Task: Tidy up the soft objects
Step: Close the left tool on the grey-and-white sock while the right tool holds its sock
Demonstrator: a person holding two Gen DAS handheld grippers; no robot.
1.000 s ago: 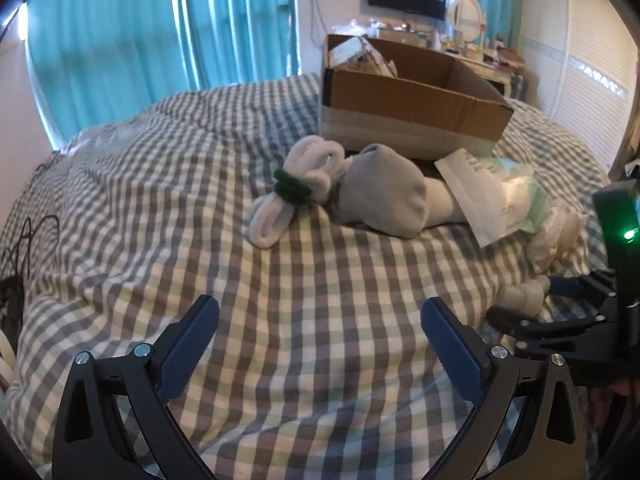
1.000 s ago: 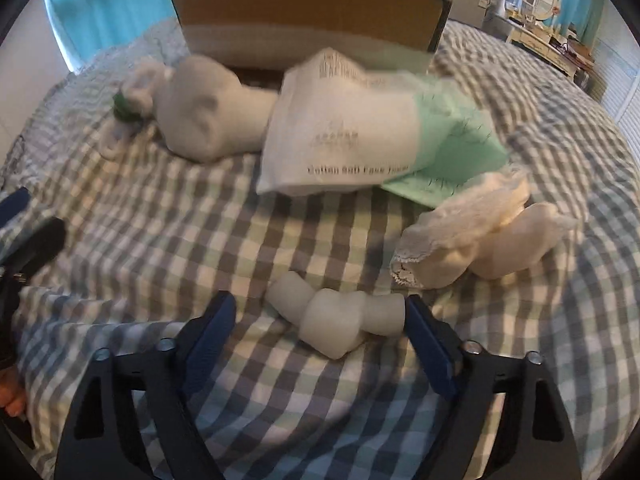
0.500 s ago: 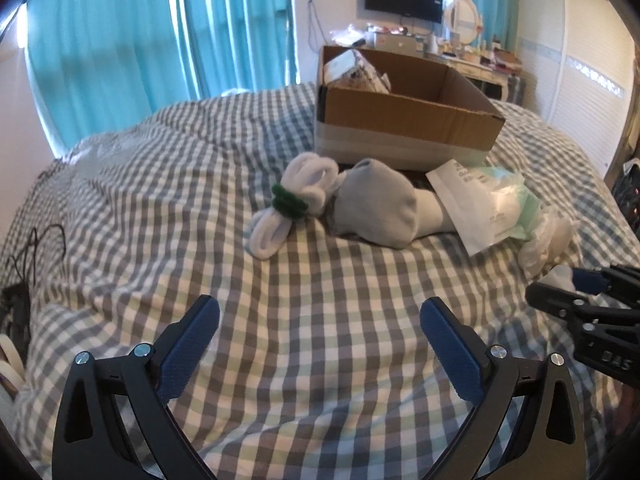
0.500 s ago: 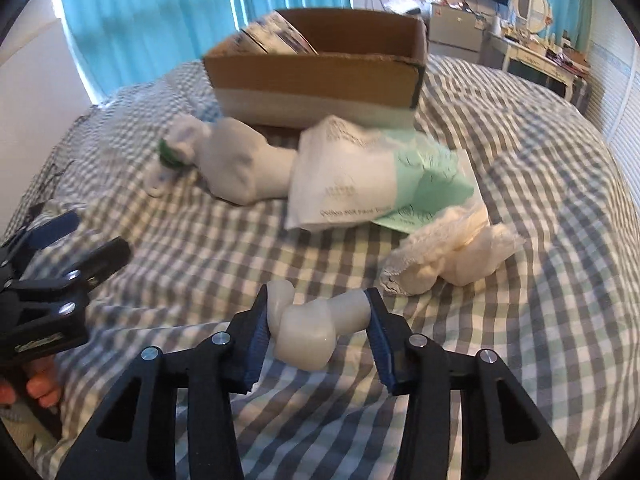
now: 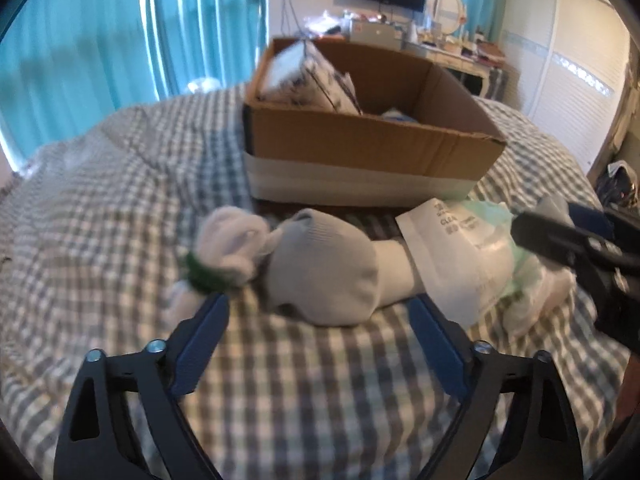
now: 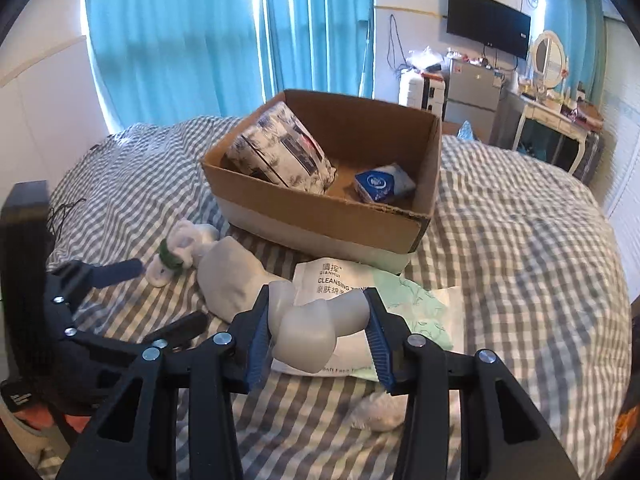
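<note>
Currently the right gripper (image 6: pixel 318 334) is clamped on a rolled white sock (image 6: pixel 310 330), lifted clear of the checked bed (image 6: pixel 520 264), with the cardboard box (image 6: pixel 328 224) ahead. Inside the box: a patterned packet (image 6: pixel 280 148) leaning on the left wall and a blue tissue pack (image 6: pixel 384 182) on the floor. Left gripper (image 5: pixel 320 320) is spread wide, holding nothing, fingers low over the bed either side of the near end of the grey sock (image 5: pixel 324 268). White sock bundle with green band (image 5: pixel 224 252) touches the grey sock's left side; cleansing towel pack (image 5: pixel 456 248) overlaps its right end, in front of the box
</note>
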